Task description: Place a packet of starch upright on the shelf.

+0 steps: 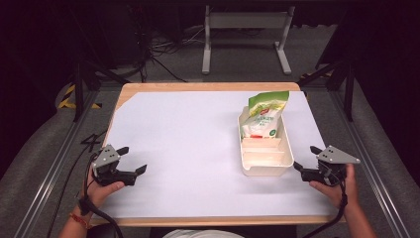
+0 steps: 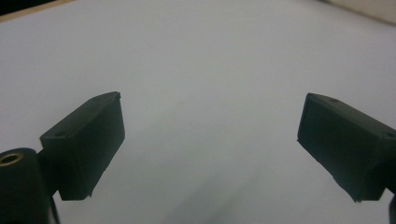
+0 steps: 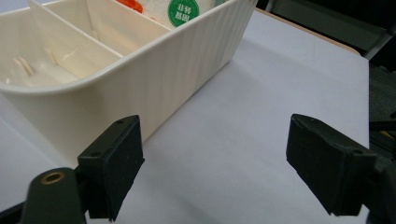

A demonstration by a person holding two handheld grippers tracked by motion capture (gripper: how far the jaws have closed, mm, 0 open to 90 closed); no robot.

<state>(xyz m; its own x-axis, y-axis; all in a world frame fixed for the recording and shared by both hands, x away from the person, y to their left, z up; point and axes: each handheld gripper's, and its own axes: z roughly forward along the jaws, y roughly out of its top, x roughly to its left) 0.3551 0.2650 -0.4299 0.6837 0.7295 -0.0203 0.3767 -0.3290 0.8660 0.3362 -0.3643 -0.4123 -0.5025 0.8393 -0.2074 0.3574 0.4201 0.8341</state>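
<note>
So the bag [image 1: 264, 115] is standing in the far compartment of the tray [image 1: 265, 170], leaning a bit, with its green top poking well above the rim; the two nearer compartments look empty. The tray sits on the right half of the white table [image 1: 188, 148]. Both tongs are wide open and holding nothing: the left gripper [image 1: 133, 159] is parked well away at the near left, and the right gripper [image 1: 306, 157] is just beside the tray's near right corner. My guess is the bag's light, soft and crinkly, probably a little slick, so it'll buckle if squeezed mid-body. I'd pinch the flat sealed top edge instead. The tray looks like stiff, light plastic that'll slide if bumped.
</note>
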